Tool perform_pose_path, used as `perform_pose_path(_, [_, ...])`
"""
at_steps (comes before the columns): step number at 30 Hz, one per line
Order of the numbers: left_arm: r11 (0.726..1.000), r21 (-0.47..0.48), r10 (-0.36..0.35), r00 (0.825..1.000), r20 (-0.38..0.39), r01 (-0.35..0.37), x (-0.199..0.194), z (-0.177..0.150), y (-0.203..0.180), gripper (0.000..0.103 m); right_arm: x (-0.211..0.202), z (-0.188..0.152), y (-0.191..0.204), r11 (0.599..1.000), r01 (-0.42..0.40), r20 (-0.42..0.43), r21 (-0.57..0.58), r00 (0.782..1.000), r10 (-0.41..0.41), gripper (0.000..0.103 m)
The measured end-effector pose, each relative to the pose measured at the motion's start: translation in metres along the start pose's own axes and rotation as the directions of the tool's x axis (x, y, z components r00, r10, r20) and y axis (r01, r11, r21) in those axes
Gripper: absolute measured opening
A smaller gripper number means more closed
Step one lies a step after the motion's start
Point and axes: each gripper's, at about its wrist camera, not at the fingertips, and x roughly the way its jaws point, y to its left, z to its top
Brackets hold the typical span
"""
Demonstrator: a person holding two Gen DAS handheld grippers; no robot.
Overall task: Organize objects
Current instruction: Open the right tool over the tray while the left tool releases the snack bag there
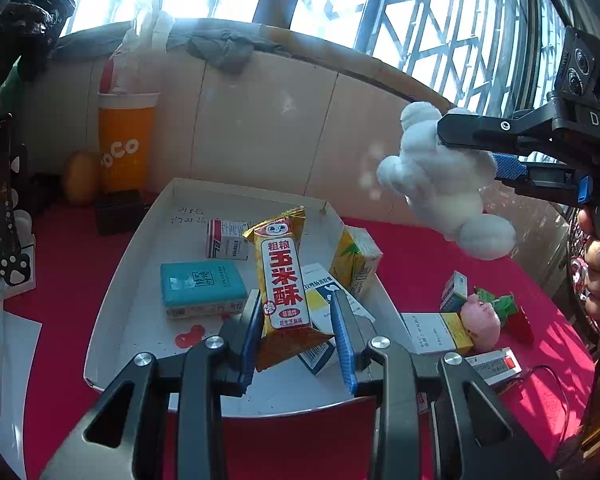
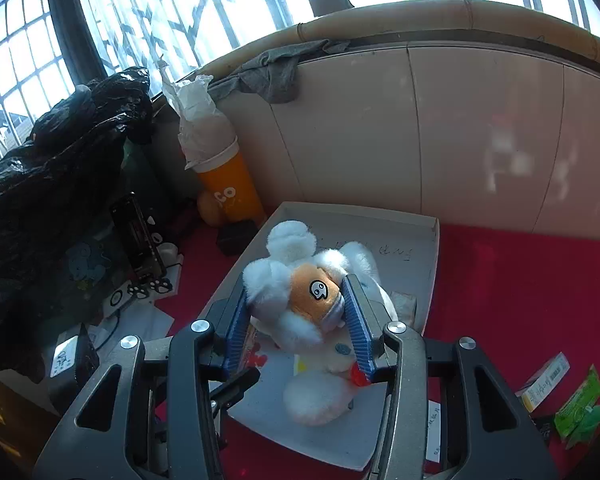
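Note:
My left gripper (image 1: 296, 296) is shut on a yellow snack bar (image 1: 284, 268) with a red-and-white label, held upright over the white tray (image 1: 112, 300). The tray holds a teal box (image 1: 202, 286), a red-and-white box (image 1: 226, 238), a yellow drink carton (image 1: 356, 260) and a white-and-blue box (image 1: 320, 286). My right gripper (image 2: 296, 280) is shut on a white plush toy (image 2: 312, 292) with an orange face, hanging over the tray (image 2: 420, 240). The left wrist view shows that gripper (image 1: 472, 152) at upper right, with the plush toy (image 1: 440, 184) above the tray's right edge.
On the red tablecloth right of the tray lie a pink plush (image 1: 480, 320), a strawberry toy (image 1: 512, 312) and several small boxes (image 1: 436, 332). An orange cup (image 1: 126, 152) stands behind the tray. A black bag (image 2: 60, 160) fills the left. A hand (image 1: 598, 272) holds the right gripper.

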Motion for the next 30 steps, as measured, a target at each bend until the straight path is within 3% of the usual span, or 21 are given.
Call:
perform_pose_path(9, [0.999,0.017,0.052,0.998,-0.038,-0.051,0.025,0.005,0.018,0.034,0.052,0.006,0.01,0.998,0.062,-0.019,-0.021,0.998,-0.062,0.046])
perform_pose_path(13, [0.998,0.006,0.057,0.997,-0.055,-0.057,0.031,0.006,0.026,0.034,0.058,-0.001,0.012,0.993,0.105,-0.005,-0.054,0.994,-0.105,0.052])
perform_pose_path(15, [0.998,0.0,0.063,0.996,-0.059,-0.063,0.032,0.006,0.028,0.034,0.056,-0.003,0.012,0.991,0.119,0.006,-0.061,0.993,-0.119,0.068])
perform_pose_path(16, [0.998,-0.005,0.068,0.996,-0.058,-0.068,0.032,0.006,0.029,0.034,0.053,-0.004,0.011,0.991,0.121,0.016,-0.057,0.993,-0.121,0.087])
perform_pose_path(17, [0.997,-0.01,0.073,0.996,-0.058,-0.073,0.032,0.006,0.03,0.035,0.049,-0.005,0.01,0.992,0.118,0.033,-0.048,0.993,-0.116,0.094])
perform_pose_path(19, [0.996,-0.009,0.086,0.995,-0.056,-0.086,0.031,0.007,0.031,0.043,0.039,-0.005,0.007,0.994,0.105,0.061,-0.021,0.993,-0.104,0.098])
perform_pose_path(20, [0.996,-0.004,0.094,0.994,-0.055,-0.094,0.03,0.007,0.03,0.066,0.034,-0.006,0.005,0.995,0.103,0.071,-0.005,0.992,-0.103,0.103])
perform_pose_path(21, [0.995,0.001,0.102,0.993,-0.055,-0.102,0.029,0.007,0.029,0.099,0.026,-0.007,0.003,0.995,0.098,0.091,0.015,0.991,-0.099,0.103])
perform_pose_path(22, [0.994,0.003,0.109,0.993,-0.042,-0.109,0.026,0.007,0.028,0.103,0.019,-0.009,0.001,0.995,0.092,0.105,0.029,0.99,-0.095,0.103])
perform_pose_path(30, [0.987,-0.037,0.159,0.987,0.021,-0.159,0.001,0.01,0.027,0.103,-0.056,-0.037,0.003,0.998,0.047,0.252,0.033,0.966,-0.054,0.103])
